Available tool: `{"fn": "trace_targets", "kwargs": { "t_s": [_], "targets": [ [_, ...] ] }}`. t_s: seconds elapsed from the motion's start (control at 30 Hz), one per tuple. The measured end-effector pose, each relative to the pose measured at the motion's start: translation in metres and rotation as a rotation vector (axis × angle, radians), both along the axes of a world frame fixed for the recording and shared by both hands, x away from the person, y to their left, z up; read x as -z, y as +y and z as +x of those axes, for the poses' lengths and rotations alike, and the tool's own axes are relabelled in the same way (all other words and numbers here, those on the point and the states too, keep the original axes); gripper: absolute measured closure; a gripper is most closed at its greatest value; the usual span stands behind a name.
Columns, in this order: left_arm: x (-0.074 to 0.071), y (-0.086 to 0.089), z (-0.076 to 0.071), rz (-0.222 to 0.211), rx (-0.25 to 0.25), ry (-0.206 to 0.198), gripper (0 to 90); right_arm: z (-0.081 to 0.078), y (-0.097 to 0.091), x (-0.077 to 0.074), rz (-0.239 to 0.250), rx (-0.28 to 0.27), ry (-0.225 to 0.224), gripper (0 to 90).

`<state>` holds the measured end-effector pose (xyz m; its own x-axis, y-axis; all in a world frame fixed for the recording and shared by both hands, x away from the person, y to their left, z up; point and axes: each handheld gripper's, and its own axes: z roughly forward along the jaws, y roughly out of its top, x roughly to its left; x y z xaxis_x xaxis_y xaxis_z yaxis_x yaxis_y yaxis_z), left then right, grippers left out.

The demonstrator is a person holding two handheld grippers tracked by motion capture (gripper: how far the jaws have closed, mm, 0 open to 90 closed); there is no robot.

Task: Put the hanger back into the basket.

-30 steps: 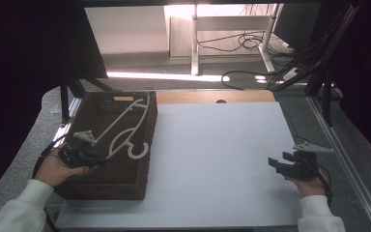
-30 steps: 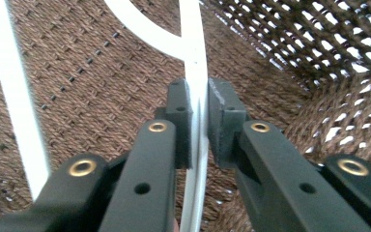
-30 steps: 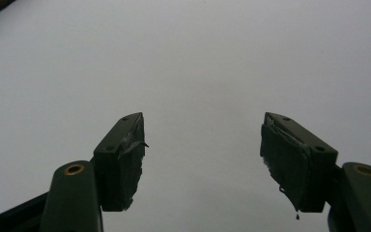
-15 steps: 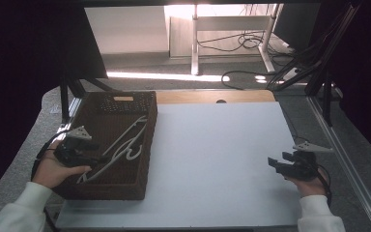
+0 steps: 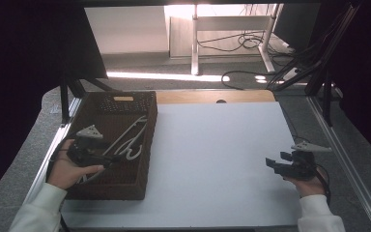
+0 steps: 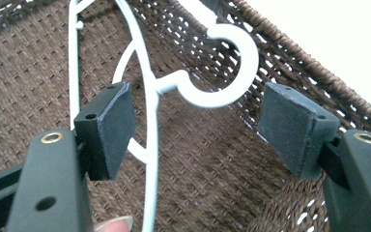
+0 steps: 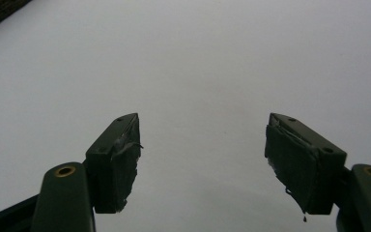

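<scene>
Left gripper view shows the left gripper (image 6: 193, 130), jaws just opened wide and holding nothing, straddling the white hanger (image 6: 150, 125) in the wicker basket (image 6: 38, 63); it should lift clear toward 12 o'clock without snagging the hook, while the right gripper (image 7: 200, 159) waits released.

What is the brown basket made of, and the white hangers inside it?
The basket looks woven from brown wicker or rattan-like strands: a criss-cross weave and a twisted rim show. It could be plastic imitation. The white hangers look like smooth, slightly glossy plastic, or coated wire, with thin rounded bars and a curled hook.

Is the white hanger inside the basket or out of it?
Inside. The white hanger lies on the woven bottom of the brown basket, within its walls.
</scene>
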<state>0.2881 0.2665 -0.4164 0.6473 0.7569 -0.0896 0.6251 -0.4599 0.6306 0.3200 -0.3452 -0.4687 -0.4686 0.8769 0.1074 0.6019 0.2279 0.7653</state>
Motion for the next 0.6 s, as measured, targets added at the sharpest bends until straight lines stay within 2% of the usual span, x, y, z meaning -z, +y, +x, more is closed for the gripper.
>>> {"fn": "trace_targets", "kwargs": {
  "t_s": [0.2, 0.37, 0.5, 0.6],
  "targets": [
    [-0.004, -0.013, -0.007, -0.029, -0.009, -0.023, 29.4, -0.001, 0.001, -0.001, 0.005, -0.02, -0.003, 28.1],
    [-0.01, -0.028, -0.016, -0.067, 0.017, -0.053, 29.4, -0.002, 0.001, -0.002, 0.0, -0.033, -0.005, 28.1],
    [-0.01, -0.04, -0.021, -0.094, 0.03, -0.061, 29.4, -0.004, 0.003, -0.005, 0.002, -0.038, -0.013, 28.0],
    [-0.01, -0.05, -0.027, -0.112, 0.026, -0.093, 30.5, -0.004, 0.006, -0.007, 0.002, -0.054, -0.017, 28.0]
  ]
}}
